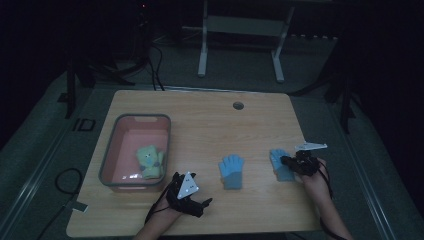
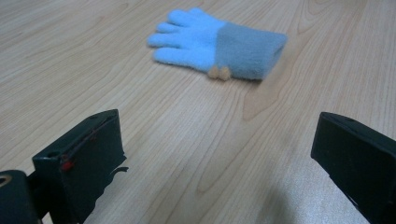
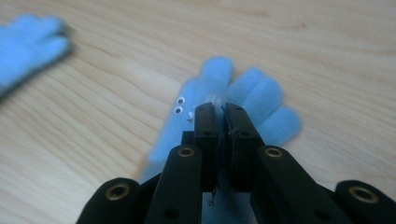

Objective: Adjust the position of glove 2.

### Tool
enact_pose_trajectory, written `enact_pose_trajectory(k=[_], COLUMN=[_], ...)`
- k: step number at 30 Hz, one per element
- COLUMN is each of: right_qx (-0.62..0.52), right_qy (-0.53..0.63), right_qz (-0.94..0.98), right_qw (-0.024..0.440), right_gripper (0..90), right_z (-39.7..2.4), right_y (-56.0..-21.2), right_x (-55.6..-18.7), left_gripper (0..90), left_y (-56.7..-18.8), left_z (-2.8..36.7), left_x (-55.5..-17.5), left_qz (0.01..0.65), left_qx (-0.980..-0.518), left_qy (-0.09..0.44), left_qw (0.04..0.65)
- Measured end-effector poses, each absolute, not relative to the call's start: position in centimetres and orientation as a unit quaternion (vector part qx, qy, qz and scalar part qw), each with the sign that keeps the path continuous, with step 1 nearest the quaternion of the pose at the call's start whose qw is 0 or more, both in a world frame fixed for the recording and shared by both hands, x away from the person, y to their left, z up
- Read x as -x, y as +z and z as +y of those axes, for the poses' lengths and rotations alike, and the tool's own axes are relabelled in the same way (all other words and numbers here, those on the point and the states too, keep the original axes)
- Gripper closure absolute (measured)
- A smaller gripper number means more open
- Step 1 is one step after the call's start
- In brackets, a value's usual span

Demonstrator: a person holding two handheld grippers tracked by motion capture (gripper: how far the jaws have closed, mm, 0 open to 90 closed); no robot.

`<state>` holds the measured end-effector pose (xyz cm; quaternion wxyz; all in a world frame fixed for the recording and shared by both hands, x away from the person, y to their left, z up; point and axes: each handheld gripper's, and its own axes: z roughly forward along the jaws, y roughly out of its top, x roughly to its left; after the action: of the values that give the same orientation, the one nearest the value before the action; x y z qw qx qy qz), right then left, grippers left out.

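Nearest, the left gripper [image 1: 186, 189] rests released on the light wooden tabletop [image 1: 210, 120], jaws wide apart. Just beyond, a blue knitted glove with grey cuff [image 2: 217, 43] lies flat. The right gripper [image 3: 219, 112] is clenched on a second blue googly-eyed glove [image 3: 252, 100]. Farther left, a grey-rimmed pink plastic bin [image 1: 116, 131] holds a yellow-green glove [image 1: 150, 161].

You're working in a dim lab or test room: bare wooden desk [image 1: 200, 125] with a cable hole [image 1: 238, 105], grey carpet, loose cables [image 1: 155, 65] and white equipment-stand legs [image 1: 240, 45] beyond the desk's far edge.
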<state>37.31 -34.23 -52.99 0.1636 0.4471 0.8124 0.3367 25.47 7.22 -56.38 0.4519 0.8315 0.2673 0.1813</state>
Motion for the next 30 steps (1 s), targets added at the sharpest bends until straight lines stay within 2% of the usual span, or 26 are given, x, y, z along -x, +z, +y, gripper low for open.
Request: enact_pose_trajectory(k=[9, 13, 18, 24, 30], right_qx=[-0.457, -0.458, -0.498, -0.500, -0.492], right_qy=[0.367, 0.353, 0.354, 0.330, 0.308], right_qz=[0.793, 0.792, 0.772, 0.780, 0.792], right_qw=[0.163, 0.196, 0.174, 0.181, 0.190], right_gripper=[85.1, 85.2, 85.1, 84.5, 76.9], right_z=[-30.9, -29.4, -28.4, -27.4, -27.8], right_y=[-49.9, -49.3, -51.1, -52.9, -54.5], right_x=[-34.1, -32.5, -32.1, -32.6, -33.0], left_gripper=[2.9, 2.9, 2.9, 2.9, 2.9], left_y=[-56.3, -56.3, -56.3, -56.3, -56.4], left_z=[7.3, 7.3, 7.3, 7.3, 7.3], left_x=[-25.4, -25.4, -25.4, -25.4, -25.4], left_qz=[0.266, 0.267, 0.266, 0.265, 0.262], left_qx=[-0.832, -0.831, -0.831, -0.831, -0.834], left_qy=[0.182, 0.182, 0.182, 0.182, 0.183], left_qw=[0.452, 0.453, 0.454, 0.454, 0.450])
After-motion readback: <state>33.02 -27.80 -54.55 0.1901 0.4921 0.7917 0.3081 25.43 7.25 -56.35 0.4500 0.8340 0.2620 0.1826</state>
